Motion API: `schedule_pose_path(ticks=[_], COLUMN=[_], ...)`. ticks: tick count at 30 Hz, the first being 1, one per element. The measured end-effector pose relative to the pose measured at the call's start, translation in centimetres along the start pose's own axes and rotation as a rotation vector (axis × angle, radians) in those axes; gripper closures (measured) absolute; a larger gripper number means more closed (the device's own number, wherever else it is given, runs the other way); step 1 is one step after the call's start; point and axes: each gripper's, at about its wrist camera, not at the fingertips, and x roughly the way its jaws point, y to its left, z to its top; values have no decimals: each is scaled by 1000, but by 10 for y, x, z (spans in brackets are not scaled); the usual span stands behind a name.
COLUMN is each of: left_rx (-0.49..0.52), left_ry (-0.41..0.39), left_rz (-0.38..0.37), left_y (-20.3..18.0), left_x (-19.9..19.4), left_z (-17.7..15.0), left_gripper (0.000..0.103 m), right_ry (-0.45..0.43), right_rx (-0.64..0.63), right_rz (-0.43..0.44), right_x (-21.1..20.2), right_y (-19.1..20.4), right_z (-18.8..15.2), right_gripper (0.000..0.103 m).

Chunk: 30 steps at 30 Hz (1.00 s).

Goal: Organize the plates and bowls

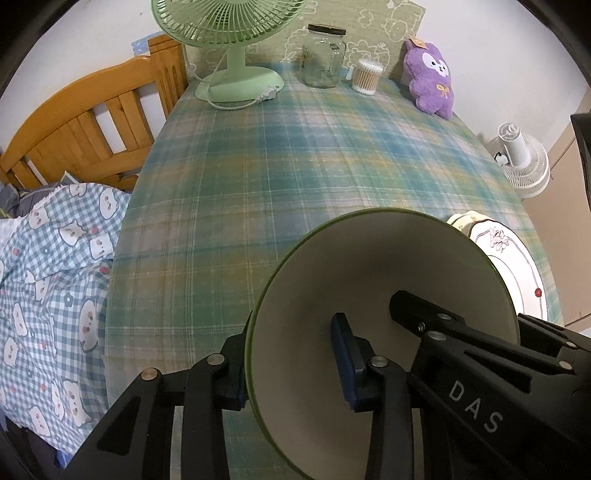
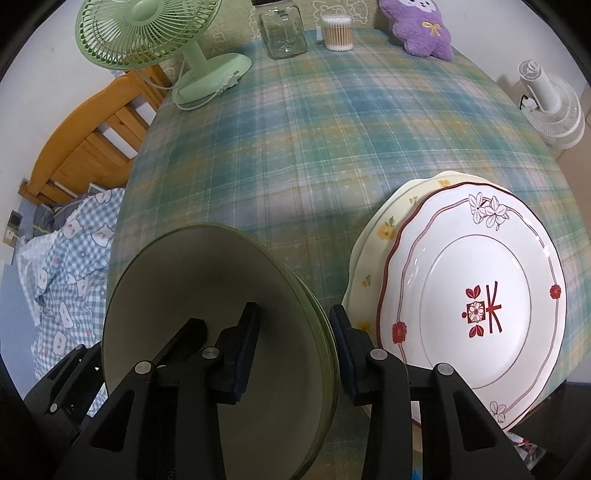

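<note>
**A:** Left wrist view first. Your left gripper [image 1: 295, 363] straddles the near-left rim of the green-rimmed bowl [image 1: 388, 266]: one pad outside, one pad inside, both against the wall. Pinching it. Bowl's tilted, cream inside facing the cam, up off the plaid tablecloth [image 1: 295, 155].

**B:** And the other side?

**A:** Right wrist view: your right gripper [image 2: 295, 350] has the same bowl [image 2: 207, 280] by its right rim, left finger [image 2: 243, 350] inside, right finger outside. Outer pad looks a hair off the rim, inner pad too, so can't tell if it's clamped or just around it. The rim there looks doubled, maybe 2 bowls nested, can't confirm.

**B:** Plates?

**A:** Just right of the bowl. White plate w/ red trim [image 2: 476, 310] lies stacked on a cream plate w/ yellow flowers [image 2: 376, 236], offset so the cream one sticks out on the left. Both at the table's near-right edge. Your right finger sits next to the cream plate's rim; contact unclear.

**B:** Far end?

**A:** Along the back: green desk fan [image 2: 155, 37] at left, then glass jar [image 2: 282, 29], cotton swab tub [image 2: 337, 32], purple plush [image 2: 421, 26] at right. Off-table: wooden bed frame [image 1: 88, 122] + checked bedding [image 1: 51, 280] on the left, white fan [image 2: 550, 107] on the right.
</note>
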Motion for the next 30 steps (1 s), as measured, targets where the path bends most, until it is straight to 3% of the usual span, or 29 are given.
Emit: schedule_pose_path(ticks=[14, 30], left_rx=[-26, -24], left_ry=[-5, -78], left_rz=[-1, 3], left_y=[4, 7], left_x=[-10, -55], left_z=[0, 7], left_gripper=[69, 69], right_ry=[-7, -83], right_rx=[-2, -8], right_rz=[-7, -15], right_x=[-7, -58], right_y=[2, 20], right_z=[-3, -3], right_gripper=[61, 61])
